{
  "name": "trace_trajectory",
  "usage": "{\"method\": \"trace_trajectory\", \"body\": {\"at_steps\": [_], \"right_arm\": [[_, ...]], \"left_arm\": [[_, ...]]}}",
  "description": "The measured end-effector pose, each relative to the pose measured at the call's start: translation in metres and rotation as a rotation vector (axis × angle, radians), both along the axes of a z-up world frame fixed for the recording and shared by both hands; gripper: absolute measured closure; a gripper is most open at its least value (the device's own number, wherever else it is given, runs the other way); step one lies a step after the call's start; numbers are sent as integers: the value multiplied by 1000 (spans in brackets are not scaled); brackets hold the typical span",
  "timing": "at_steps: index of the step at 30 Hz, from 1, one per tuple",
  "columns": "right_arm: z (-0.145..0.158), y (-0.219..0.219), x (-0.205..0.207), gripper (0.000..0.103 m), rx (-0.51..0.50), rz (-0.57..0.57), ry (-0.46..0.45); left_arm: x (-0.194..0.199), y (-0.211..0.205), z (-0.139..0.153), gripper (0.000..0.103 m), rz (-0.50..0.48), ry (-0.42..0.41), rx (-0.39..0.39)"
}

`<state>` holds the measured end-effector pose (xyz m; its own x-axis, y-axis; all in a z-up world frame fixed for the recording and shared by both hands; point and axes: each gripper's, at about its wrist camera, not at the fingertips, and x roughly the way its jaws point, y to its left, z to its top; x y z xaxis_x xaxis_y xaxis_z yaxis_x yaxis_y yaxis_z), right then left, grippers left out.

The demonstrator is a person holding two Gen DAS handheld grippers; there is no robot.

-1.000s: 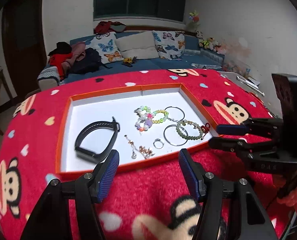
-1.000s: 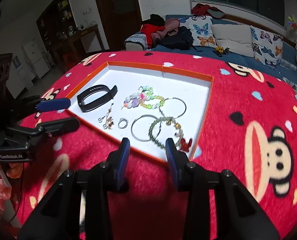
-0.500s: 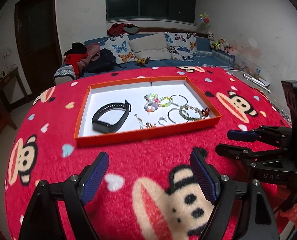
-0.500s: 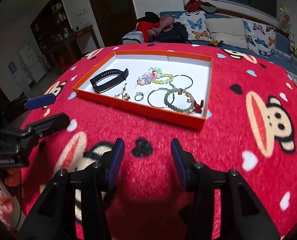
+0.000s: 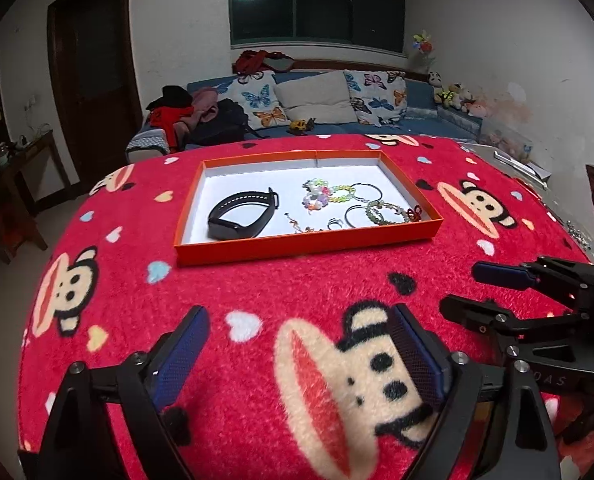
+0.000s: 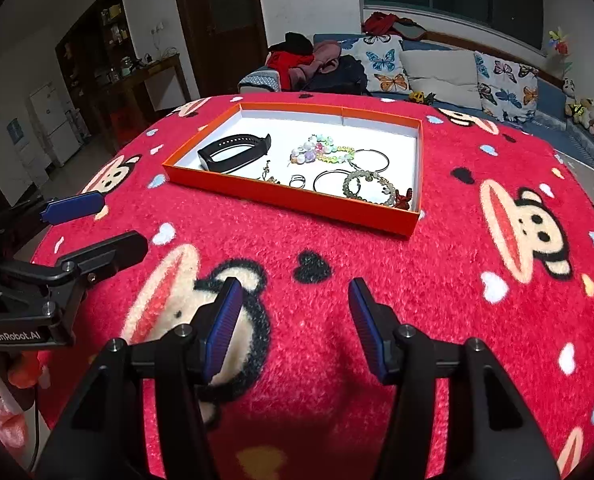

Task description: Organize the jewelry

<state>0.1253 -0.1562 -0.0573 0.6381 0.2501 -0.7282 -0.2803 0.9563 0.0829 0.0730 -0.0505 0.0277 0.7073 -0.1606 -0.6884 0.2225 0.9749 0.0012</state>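
An orange tray (image 5: 305, 245) (image 6: 297, 199) with a white floor lies on the red monkey-print cloth. In it are a black wristband (image 5: 243, 218) (image 6: 235, 152), a pastel bead bracelet (image 5: 325, 196) (image 6: 321, 150), thin metal hoops (image 5: 367, 190) (image 6: 371, 160), a green bead bracelet (image 5: 385, 214) (image 6: 367, 188), a small ring (image 5: 334, 223) (image 6: 297, 180) and earrings (image 5: 297, 224). My left gripper (image 5: 301, 356) is open and empty, well short of the tray. My right gripper (image 6: 295, 324) is open and empty, also short of it.
The red fleece cloth (image 5: 297, 288) covers the whole table. Beyond it stands a blue sofa (image 5: 317, 120) with butterfly pillows, clothes and plush toys. A dark door (image 5: 93, 80) and a side table (image 5: 13, 172) are at the left.
Both grippers have pulled back from the tray toward the near edge of the table and risen. The right gripper's fingers have spread wider. The jewelry has not moved.
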Motion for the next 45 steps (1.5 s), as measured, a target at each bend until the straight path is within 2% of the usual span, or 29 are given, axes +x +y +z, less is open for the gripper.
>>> {"method": "trace_trajectory", "body": {"at_steps": [3, 15, 19, 21, 45], "right_arm": [[1, 2, -7, 42, -5, 0, -4], [8, 1, -24, 37, -10, -13, -27], [10, 3, -29, 29, -15, -10, -43], [11, 4, -31, 28, -16, -7, -48], [9, 7, -37, 26, -12, 1, -39]], "left_arm": [[-7, 3, 1, 1, 11, -3, 5], [-25, 16, 4, 0, 46, -7, -16], [-28, 15, 2, 0, 56, -1, -3], [-28, 14, 0, 0, 59, 4, 1], [-33, 12, -12, 0, 68, 33, 10]]}}
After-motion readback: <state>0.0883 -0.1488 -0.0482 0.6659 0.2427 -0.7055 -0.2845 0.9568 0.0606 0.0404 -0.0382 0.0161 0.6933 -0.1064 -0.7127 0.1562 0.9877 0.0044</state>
